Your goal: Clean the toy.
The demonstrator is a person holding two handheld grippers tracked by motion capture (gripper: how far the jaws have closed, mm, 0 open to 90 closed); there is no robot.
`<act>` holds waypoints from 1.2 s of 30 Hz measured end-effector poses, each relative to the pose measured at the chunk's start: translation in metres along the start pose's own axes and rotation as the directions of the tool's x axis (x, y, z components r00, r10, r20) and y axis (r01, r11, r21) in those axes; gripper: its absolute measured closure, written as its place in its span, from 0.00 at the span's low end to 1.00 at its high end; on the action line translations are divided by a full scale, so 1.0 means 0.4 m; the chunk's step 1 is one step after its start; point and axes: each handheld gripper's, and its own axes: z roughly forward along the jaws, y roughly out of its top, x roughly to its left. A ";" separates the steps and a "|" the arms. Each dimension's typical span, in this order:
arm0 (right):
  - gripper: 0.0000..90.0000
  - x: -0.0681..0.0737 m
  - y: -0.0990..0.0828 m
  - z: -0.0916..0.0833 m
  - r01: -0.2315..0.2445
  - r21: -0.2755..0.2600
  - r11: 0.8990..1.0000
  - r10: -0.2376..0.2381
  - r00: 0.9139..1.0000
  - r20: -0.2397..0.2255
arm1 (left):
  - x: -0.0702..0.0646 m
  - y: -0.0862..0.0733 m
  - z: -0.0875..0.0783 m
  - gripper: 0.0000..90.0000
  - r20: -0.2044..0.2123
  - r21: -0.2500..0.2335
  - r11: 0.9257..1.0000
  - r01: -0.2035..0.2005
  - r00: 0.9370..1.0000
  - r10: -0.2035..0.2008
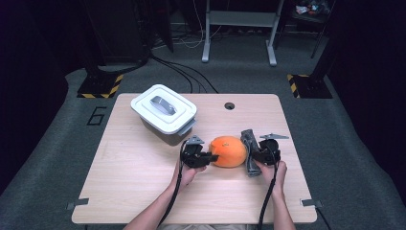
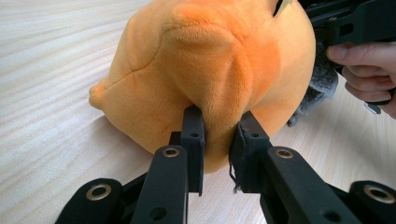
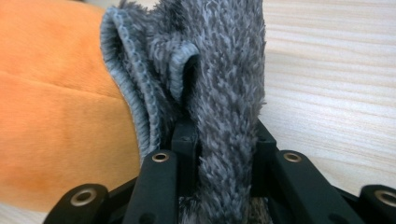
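My left gripper [image 1: 207,157], just left of centre in the high view, has its jaws pinched on a fold of the orange plush toy [image 1: 229,151]; the left gripper view shows the fabric squeezed between the two pads [image 2: 194,140]. My right gripper [image 1: 253,155], right of centre, is clamped on a grey fuzzy cloth [image 1: 250,152] that stands upright against the toy's right side. Behind them, the wooden table [image 1: 134,177] fills the middle of the frame. In its upper left sits a white lidded box [image 1: 163,114] with a grey handle, well apart from the toy, which lies at the table's centre.
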 end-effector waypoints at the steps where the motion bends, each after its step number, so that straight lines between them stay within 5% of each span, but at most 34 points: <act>1: 0.78 -0.003 0.000 0.007 0.021 0.009 1.000 -0.021 1.000 0.013 | 0.000 0.000 0.000 0.85 0.000 0.000 1.000 0.000 1.000 0.000; 8: 0.78 -0.015 -0.006 0.039 0.005 0.066 0.998 -0.008 0.999 0.041 | 0.001 0.000 -0.003 0.85 -0.003 0.002 1.000 0.003 1.000 -0.003; 14: 0.78 -0.026 0.002 -0.053 -0.045 -0.057 0.997 0.045 0.999 0.004 | 0.001 0.000 -0.004 0.85 -0.003 0.003 1.000 0.001 1.000 -0.001; 20: 0.78 0.009 0.025 -0.139 -0.014 -0.165 0.986 0.005 0.998 -0.055 | 0.001 0.000 -0.003 0.85 -0.002 0.004 1.000 0.000 1.000 0.000; 27: 0.78 0.049 0.034 -0.104 0.027 -0.120 0.992 -0.038 0.996 -0.085 | 0.001 0.001 -0.003 0.85 -0.003 0.005 1.000 -0.001 1.000 0.001; 36: 0.78 0.051 0.028 -0.073 0.053 -0.085 0.995 -0.056 0.998 -0.034 | 0.000 0.002 -0.001 0.85 0.000 0.004 1.000 -0.003 1.000 0.003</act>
